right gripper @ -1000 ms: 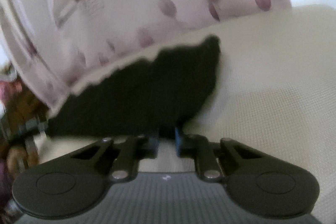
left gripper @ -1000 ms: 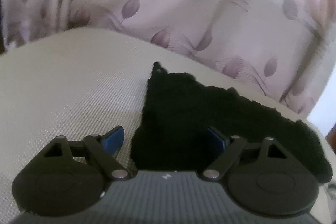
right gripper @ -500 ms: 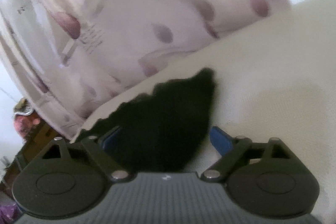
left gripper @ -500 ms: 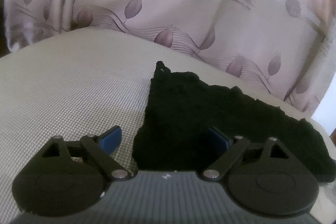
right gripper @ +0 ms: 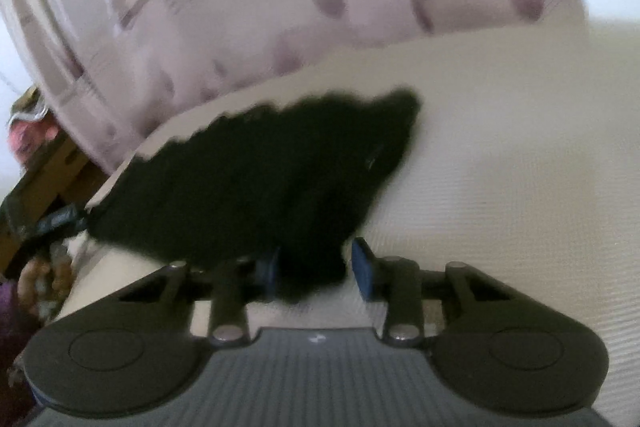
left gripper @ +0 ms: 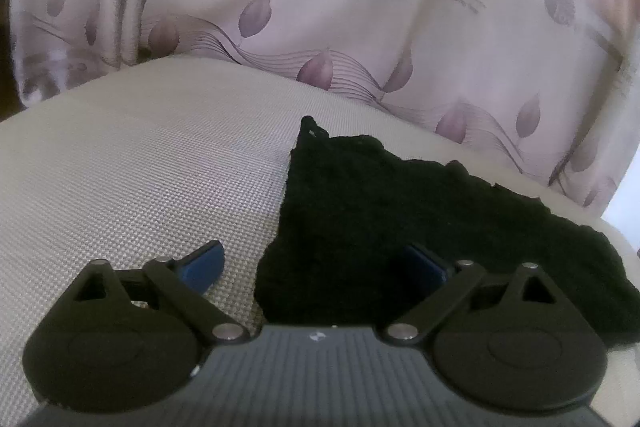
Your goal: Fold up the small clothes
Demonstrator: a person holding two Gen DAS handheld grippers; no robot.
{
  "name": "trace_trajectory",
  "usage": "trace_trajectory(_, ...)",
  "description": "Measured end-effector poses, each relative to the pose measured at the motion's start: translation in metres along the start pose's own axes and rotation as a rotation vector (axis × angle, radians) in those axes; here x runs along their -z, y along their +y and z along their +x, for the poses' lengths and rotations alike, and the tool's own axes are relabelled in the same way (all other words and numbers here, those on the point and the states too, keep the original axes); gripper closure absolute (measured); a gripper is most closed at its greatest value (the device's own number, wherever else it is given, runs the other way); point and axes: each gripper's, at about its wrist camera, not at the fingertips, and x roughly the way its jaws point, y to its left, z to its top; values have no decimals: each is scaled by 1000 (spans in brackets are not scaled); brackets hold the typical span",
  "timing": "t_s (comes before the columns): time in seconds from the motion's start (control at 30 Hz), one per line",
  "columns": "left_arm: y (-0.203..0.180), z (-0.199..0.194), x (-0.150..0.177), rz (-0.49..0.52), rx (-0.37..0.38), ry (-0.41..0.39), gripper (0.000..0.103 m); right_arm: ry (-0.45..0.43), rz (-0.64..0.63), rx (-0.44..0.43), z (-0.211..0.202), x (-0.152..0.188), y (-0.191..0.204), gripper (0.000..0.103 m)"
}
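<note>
A small black fuzzy garment [left gripper: 384, 211] lies flat on a cream woven cushion [left gripper: 132, 171]. My left gripper [left gripper: 316, 267] is open, low over the garment's near left edge; its left finger is over bare cushion, its right finger over the cloth. In the right wrist view the same garment [right gripper: 256, 179] shows blurred. My right gripper [right gripper: 316, 267] is partly closed, with the garment's near corner between its blue pads [right gripper: 362, 267]; a gap shows beside the right pad.
A pink curtain with purple leaf print [left gripper: 360, 7] hangs behind the cushion. Brown furniture and cluttered items [right gripper: 36, 187] stand past the cushion's left edge in the right wrist view.
My right gripper opened half a second ago, then narrowed around the garment's near corner. My left gripper has stayed open and nearly still.
</note>
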Motion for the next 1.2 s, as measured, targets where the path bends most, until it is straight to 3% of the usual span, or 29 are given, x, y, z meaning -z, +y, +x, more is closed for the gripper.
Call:
trace_trajectory(0.07,1,-1,0,-7,-2,-4,7,-63,-12,35,-6,-2,12,66)
trace_trajectory(0.27,1,-2,0,-10,3,-9,7,-244,-10,30,-10,-12,32,61)
trace_trajectory(0.37,1,-2,0,-14,8,-10,7,-166,-46,51,19,-16,39,61)
trace_trajectory(0.43,1,-1,0,-19,11,-6,7,-11,-116,148,50,-8,40,62)
trace_trajectory(0.47,2,-1,0,-22,14,-5,6,-6,-156,186,58,-5,41,62)
trace_trajectory(0.57,3,-1,0,-29,23,-5,5,-111,-135,242,48,-14,48,61)
trace_trajectory(0.63,3,-1,0,-31,32,-4,5,-178,-106,201,42,-21,53,61)
trace_trajectory(0.7,2,-1,0,-30,40,-6,5,-165,-118,173,49,-23,62,56)
trace_trajectory(0.77,2,0,0,-28,43,-2,5,-152,-180,214,65,-22,76,52)
trace_trajectory(0.9,-1,1,0,-11,7,5,5,-114,-181,279,100,-17,83,51)
trace_trajectory(1.03,-8,5,1,33,-42,23,3,-89,-229,355,114,-1,102,25)
trace_trajectory(1.2,-16,8,2,80,-82,36,2,-84,-252,419,117,3,107,7)
